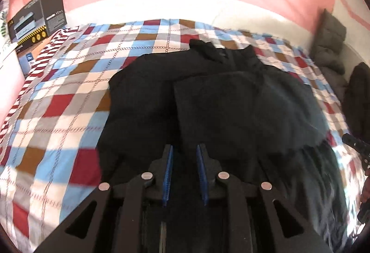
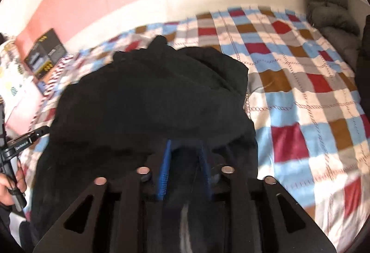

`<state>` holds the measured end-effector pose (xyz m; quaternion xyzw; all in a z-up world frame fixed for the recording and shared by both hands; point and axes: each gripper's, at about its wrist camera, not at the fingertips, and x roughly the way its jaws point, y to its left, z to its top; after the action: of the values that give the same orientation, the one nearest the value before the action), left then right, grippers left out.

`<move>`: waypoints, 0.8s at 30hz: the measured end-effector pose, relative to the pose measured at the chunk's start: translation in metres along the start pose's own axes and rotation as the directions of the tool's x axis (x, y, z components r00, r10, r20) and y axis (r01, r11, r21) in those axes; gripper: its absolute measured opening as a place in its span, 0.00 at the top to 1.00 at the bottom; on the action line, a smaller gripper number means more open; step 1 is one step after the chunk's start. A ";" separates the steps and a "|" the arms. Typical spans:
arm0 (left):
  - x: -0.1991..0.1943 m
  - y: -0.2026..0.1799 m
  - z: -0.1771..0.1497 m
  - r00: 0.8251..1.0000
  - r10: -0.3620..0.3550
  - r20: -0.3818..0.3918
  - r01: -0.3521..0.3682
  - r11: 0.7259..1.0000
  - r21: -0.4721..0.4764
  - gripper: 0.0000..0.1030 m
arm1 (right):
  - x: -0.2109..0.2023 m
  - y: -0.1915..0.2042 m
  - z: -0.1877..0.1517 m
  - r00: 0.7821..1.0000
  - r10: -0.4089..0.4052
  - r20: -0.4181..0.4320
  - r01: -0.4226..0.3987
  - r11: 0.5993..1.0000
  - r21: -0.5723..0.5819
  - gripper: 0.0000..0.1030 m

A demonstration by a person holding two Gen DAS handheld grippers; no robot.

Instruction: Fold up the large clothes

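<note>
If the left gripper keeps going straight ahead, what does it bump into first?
Most likely the black jacket. The left gripper points right over it with its fingers apart, and the dark cloth fills the path ahead. Beyond that lies the checked blanket. How high the gripper hovers is unclear.

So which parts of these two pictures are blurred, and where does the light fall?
Left wrist view: the black coat smears at its lower right; sunlight brightens the checked blanket. Right wrist view: motion blur softens the box and the right claw; the blanket is sunlit.
</note>
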<state>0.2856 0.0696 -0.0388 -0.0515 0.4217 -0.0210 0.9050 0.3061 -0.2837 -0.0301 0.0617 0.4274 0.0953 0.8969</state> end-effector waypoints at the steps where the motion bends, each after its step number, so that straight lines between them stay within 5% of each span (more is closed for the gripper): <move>1: -0.012 -0.001 -0.007 1.000 -0.001 0.004 0.001 1.000 0.001 0.77 | -0.017 0.005 -0.009 1.000 0.010 0.017 -0.010 1.000 -0.004 0.53; 12: -0.127 -0.016 -0.095 0.998 -0.056 0.016 0.056 0.998 0.011 0.62 | -0.127 0.048 -0.104 0.999 0.018 0.049 -0.017 1.000 -0.017 0.48; 24: -0.180 -0.014 -0.164 0.999 -0.028 -0.023 0.028 1.000 0.005 0.59 | -0.179 0.068 -0.166 0.998 0.023 0.053 -0.022 0.999 -0.027 0.38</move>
<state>0.0444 0.0575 -0.0048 -0.0549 0.4312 -0.0352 0.8999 0.0591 -0.2528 0.0140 0.0573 0.4014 0.1094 0.9075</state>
